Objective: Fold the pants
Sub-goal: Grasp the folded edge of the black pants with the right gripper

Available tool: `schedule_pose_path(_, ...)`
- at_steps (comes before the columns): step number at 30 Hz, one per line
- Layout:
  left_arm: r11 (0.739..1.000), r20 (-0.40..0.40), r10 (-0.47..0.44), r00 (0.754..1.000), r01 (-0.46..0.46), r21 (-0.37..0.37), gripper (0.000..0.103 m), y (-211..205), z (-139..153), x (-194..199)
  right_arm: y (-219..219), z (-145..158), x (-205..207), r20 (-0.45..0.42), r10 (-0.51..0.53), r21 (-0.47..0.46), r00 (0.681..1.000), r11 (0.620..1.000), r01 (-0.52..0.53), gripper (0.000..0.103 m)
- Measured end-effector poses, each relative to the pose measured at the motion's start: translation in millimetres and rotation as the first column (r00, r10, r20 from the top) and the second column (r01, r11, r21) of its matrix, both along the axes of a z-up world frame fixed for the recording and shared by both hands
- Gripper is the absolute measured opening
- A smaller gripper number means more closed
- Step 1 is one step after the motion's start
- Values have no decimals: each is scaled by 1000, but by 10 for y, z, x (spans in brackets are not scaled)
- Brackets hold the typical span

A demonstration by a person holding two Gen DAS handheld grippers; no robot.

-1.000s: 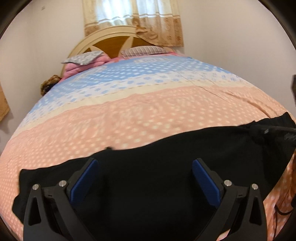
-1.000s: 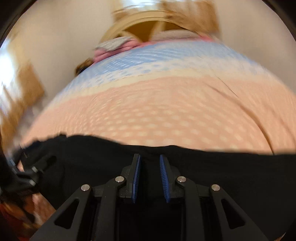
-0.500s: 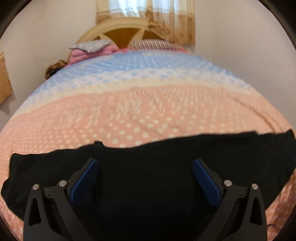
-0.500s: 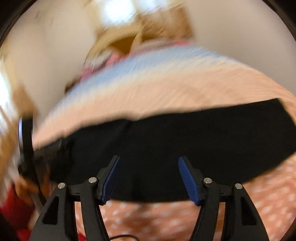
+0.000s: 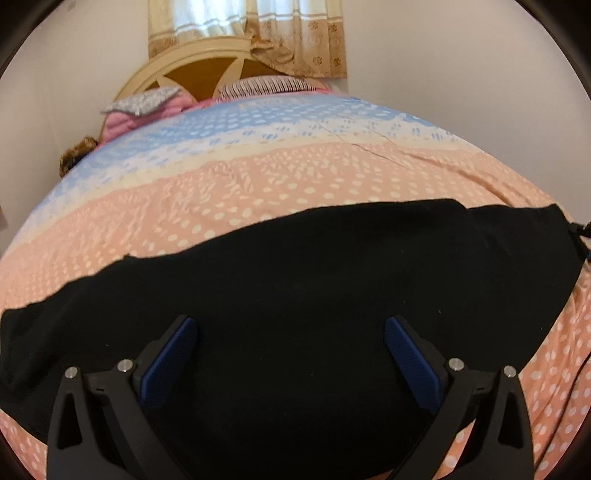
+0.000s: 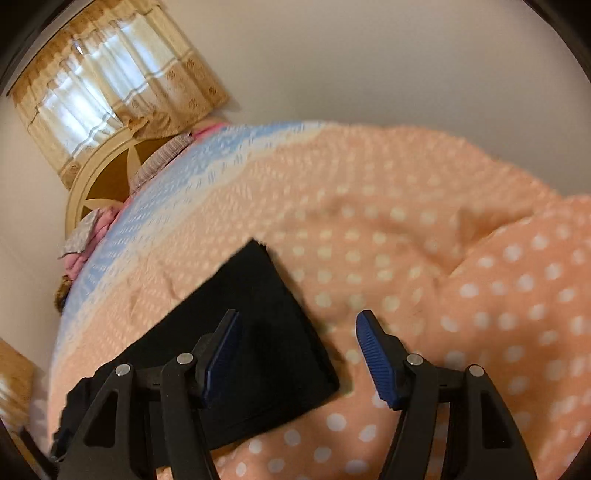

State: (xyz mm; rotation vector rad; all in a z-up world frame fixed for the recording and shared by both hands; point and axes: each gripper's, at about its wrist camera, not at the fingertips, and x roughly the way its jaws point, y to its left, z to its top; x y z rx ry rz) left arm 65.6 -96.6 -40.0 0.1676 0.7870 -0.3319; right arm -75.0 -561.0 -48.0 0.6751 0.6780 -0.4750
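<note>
On the bed, soft black pants lie flat. Left gripper and right gripper are wide, holding nothing. Floppy cloth; pinch an end corner.

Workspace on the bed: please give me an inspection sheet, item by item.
Surface: dotted bedspread, peach with a blue band, wrinkled on the right.
Job's things: black pants lying flat across the near part; one squared end in the right view.
Clutter: pillows at the headboard.
Grippers: left tongs open over the pants; right tongs open over that end.
Cables: thin dark cable at the right edge.
Surroundings: headboard, curtain.
</note>
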Motion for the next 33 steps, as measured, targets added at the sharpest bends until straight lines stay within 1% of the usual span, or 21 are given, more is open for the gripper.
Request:
schedule_pose_path(1, 1000, -11, 7, 1000, -7, -13, 103, 11, -3, 9, 19, -18, -9, 0, 11, -23, 1000, 1000, -11, 66)
schedule_pose_path(4, 1000, -8, 18, 1000, -18, -19, 103, -6, -6, 0, 86, -78, 111, -65, 32, -90, 997, 995, -37, 66)
schedule_pose_path(7, 1000, -4, 16, 1000, -16, -12, 103, -19, -2, -2, 180, -149, 259, -110, 98, -110, 989, 988, -110, 66)
schedule_pose_path(9, 1000, -13, 18, 1000, -18, -17, 103, -20, -6, 22, 219, -144, 298, -150, 106, -145, 983, 981, -128, 66)
schedule_pose_path(11, 1000, -21, 17, 1000, -17, -19, 103, -8, 3, 32, 221, -142, 319, -165, 107, -153, 981, 979, -133, 64)
schedule_pose_path(12, 1000, -24, 14, 1000, -14, -17, 103, -9, 5, 27, 230, -134, 317, -168, 107, -158, 980, 978, -134, 57)
schedule_pose_path(13, 1000, -26, 10, 1000, -10, -13, 103, -9, 11, 25, 247, -114, 331, -168, 110, -164, 980, 977, -138, 42)
schedule_pose_path(14, 1000, -27, 6, 1000, -6, -10, 103, -8, 17, 21, 278, -81, 337, -155, 131, -157, 979, 975, -155, 31)
schedule_pose_path(15, 1000, -29, 3, 1000, -4, -8, 103, -2, 20, 19, 340, -44, 317, -146, 144, -145, 979, 975, -165, 17)
schedule_pose_path(16, 1000, -32, 1, 999, -1, -7, 103, 2, 27, 16, 379, -14, 336, -153, 139, -155, 978, 975, -163, 17)
schedule_pose_path(17, 1000, -35, -2, 999, 1, -6, 103, 8, 36, 14, 439, 27, 356, -177, 125, -193, 976, 968, -159, 16)
schedule_pose_path(19, 1000, -36, -7, 999, 7, -4, 103, 20, 54, 7, 562, 140, 371, -194, 108, -269, 975, 950, -158, 14)
schedule_pose_path(22, 1000, -27, -8, 1000, 8, -12, 103, 58, 98, -7, 826, 410, 359, -167, 100, -365, 981, 918, -156, 14)
schedule_pose_path(23, 1000, -22, -7, 1000, 7, -20, 103, 75, 120, -11, 1003, 529, 368, -158, 127, -410, 979, 894, -182, 14)
schedule_pose_path(25, 999, -8, -6, 1000, 6, -35, 103, 120, 175, -18, 1306, 690, 406, -142, 192, -456, 971, 858, -236, 14)
schedule_pose_path(28, 999, 13, 1, 1000, -1, -49, 103, 219, 253, -26, 1843, 838, 502, -137, 305, -497, 942, 802, -332, 13)
schedule_pose_path(29, 999, 19, 8, 1000, -7, -53, 103, 259, 269, -28, 2071, 853, 548, -137, 352, -503, 926, 780, -371, 13)
schedule_pose_path(31, 998, 27, 25, 999, -24, -60, 103, 346, 284, -22, 2371, 821, 634, -139, 421, -491, 896, 757, -432, 13)
schedule_pose_path(33, 997, 27, 44, 999, -42, -63, 103, 433, 280, -3, 2700, 722, 733, -160, 480, -485, 863, 723, -492, 13)
